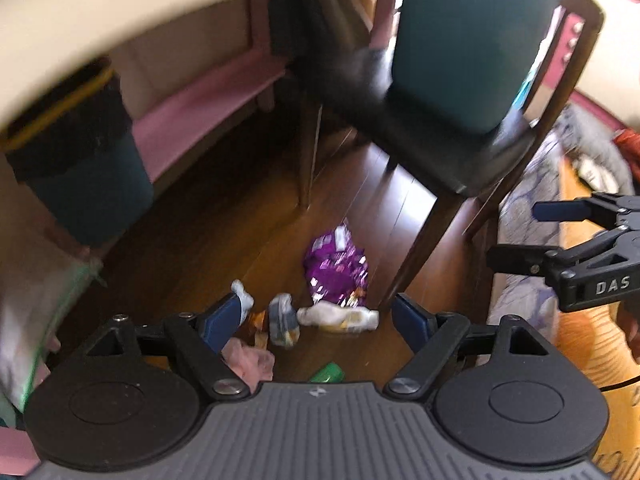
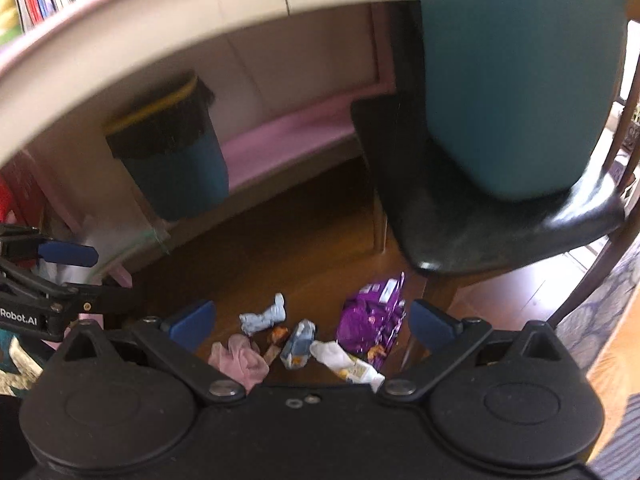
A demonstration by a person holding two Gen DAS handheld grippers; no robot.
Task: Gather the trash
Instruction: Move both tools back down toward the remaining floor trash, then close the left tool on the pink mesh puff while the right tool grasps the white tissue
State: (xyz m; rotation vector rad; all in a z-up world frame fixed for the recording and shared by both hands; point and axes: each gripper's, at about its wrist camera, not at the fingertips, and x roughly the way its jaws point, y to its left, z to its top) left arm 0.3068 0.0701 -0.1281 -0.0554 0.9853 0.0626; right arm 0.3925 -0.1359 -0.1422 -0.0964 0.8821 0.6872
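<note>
Two hand-held grippers: left hand-held gripper wide open, empty | right hand-held gripper wide open, empty | purple wrapper on floor near chair | bin far left

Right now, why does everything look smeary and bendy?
Left wrist view: the teal-backed dark wooden chair and black-lined teal bin are smeared by motion blur, and the fisheye bows the pale tabletop edge. Right wrist view: same blur, glare on the chair's black seat; the crumpled purple foil wrapper stays clearer.

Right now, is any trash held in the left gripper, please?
No, the left gripper is open and empty above the purple wrapper on the floor.
</note>
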